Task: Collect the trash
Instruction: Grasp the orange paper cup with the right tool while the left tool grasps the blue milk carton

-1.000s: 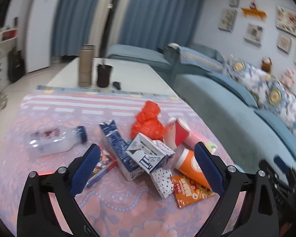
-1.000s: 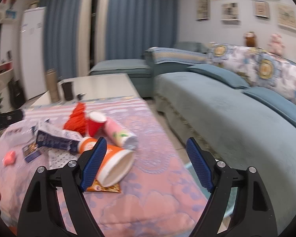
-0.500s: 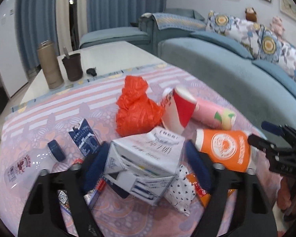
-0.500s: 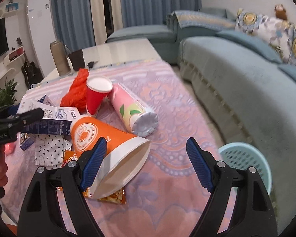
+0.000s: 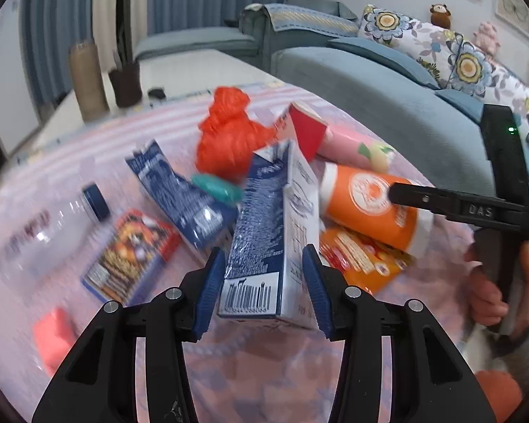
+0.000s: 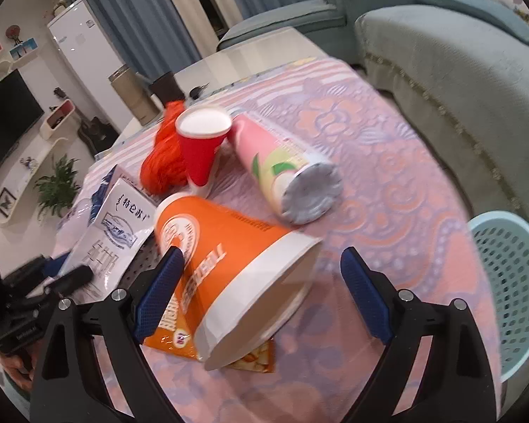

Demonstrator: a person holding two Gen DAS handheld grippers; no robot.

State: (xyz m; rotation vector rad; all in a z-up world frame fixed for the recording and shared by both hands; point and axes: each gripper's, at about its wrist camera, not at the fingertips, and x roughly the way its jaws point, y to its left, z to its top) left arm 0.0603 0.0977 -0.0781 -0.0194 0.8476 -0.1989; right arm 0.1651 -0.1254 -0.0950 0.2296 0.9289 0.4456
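My left gripper (image 5: 264, 282) is shut on a blue and white milk carton (image 5: 268, 232), lifted a little off the pink cloth; the carton also shows in the right wrist view (image 6: 113, 232). My right gripper (image 6: 261, 296) is open, its jaws around the wide end of an orange paper cup (image 6: 236, 264) lying on its side; the cup shows in the left wrist view (image 5: 366, 204). Nearby lie a red cup (image 6: 201, 144), a pink tube can (image 6: 285, 176), an orange plastic bag (image 5: 229, 134) and an orange snack packet (image 5: 359, 257).
A pale blue mesh basket (image 6: 511, 282) stands on the floor at the table's right edge. A plastic bottle (image 5: 49, 229), a second blue carton (image 5: 180, 194), a small colourful box (image 5: 130, 253) and a pink block (image 5: 53, 335) lie at left. A sofa (image 6: 458, 70) runs along the right.
My left gripper closed on the milk carton and tipped it up. My right gripper moved down and forward until its open jaws came around the orange cup.
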